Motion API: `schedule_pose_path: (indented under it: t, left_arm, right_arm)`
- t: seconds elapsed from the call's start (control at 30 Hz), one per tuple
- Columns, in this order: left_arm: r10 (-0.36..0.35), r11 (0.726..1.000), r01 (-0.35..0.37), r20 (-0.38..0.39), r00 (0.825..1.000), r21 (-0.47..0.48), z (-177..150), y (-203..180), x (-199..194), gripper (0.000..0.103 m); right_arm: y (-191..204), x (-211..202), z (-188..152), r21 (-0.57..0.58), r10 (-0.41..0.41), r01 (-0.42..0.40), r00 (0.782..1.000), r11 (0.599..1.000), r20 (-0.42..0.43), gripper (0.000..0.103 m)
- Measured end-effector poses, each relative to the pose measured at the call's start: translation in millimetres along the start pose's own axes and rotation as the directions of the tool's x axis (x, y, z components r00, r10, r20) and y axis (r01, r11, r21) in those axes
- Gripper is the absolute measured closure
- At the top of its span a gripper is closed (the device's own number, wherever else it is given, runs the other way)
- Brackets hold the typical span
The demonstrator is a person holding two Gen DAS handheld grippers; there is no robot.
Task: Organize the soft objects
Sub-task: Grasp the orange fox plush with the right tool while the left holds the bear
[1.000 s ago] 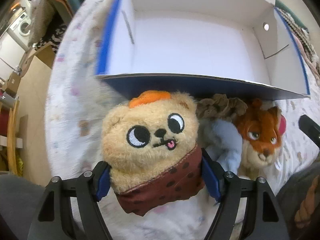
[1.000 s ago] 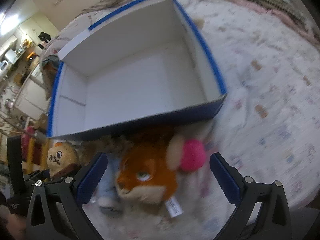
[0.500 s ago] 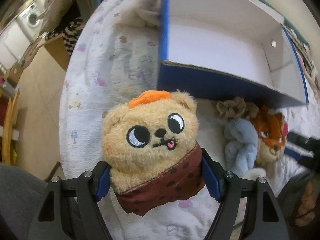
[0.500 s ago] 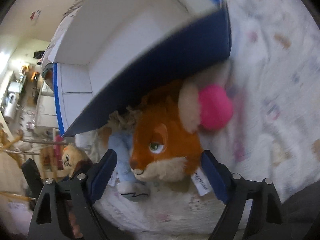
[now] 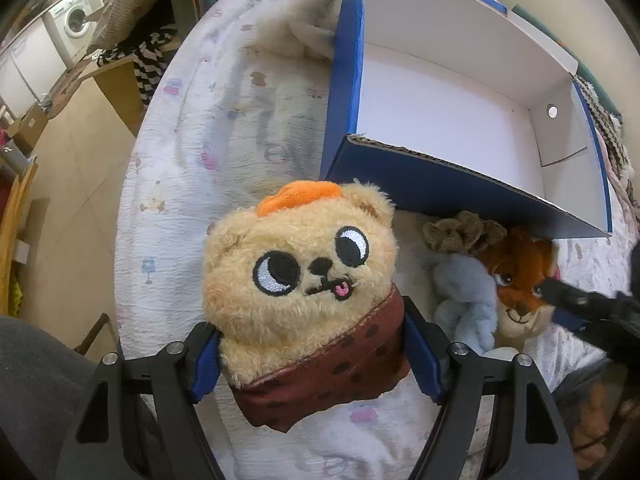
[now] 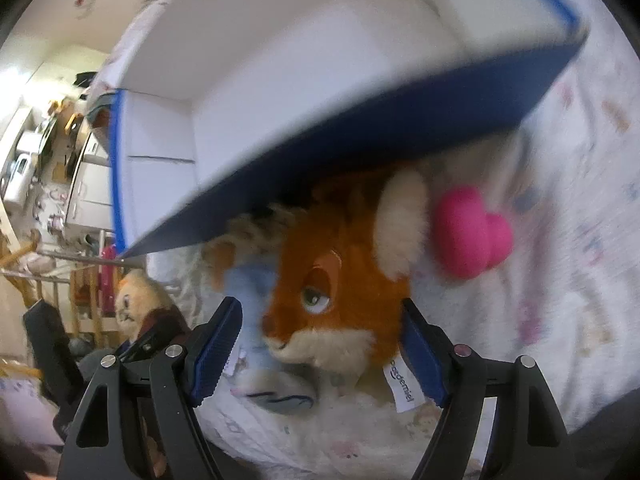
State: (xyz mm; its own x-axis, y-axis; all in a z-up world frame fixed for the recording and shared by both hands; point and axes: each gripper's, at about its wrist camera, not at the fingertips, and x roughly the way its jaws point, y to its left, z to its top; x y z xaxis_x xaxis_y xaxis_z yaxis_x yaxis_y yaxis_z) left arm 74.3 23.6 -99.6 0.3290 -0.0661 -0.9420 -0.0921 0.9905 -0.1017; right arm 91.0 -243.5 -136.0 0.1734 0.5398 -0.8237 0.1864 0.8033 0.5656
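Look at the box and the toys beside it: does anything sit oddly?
Yes. The blue box sits askew: its front wall overhangs the orange fox plush and light-blue plush wedged against it, so it does not seem to lie flat on the bedspread.

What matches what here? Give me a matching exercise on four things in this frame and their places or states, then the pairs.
Things:
1. bear
2. fox
3. box
4. heart

Places or states:
A. empty, white inside
B. clamped in the left gripper
C. on the quilt by the fox's ear
D. between the closing jaws of the right gripper, by the box wall

Pairs: 1-B, 2-D, 3-A, 4-C
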Motion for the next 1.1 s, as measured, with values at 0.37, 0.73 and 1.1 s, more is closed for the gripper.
schedule_pose_path:
  t: [0.37,0.73,1.1]
  left_arm:
    - [0.039,0.999,-0.039,0.001,0.999,-0.01,-0.3,3.4,3.3,0.028]
    - [0.061,0.998,-0.062,0.032,0.998,0.029,-4.8,-6.6,-1.6,0.028]
    - [0.092,0.995,-0.096,0.104,0.99,0.034,-10.5,-6.3,-47.7,0.028]
  right_arm:
    - [20.2,19.8,-0.9,-0.052,-0.046,0.048,0.998,0.997,0.045,0.043]
    - [32.9,-18.8,-18.3,-0.135,0.056,-0.038,0.99,0.99,0.131,0.066]
    - [23.6,-87.1,-33.7,-0.207,0.185,-0.144,0.964,0.968,0.193,0.067]
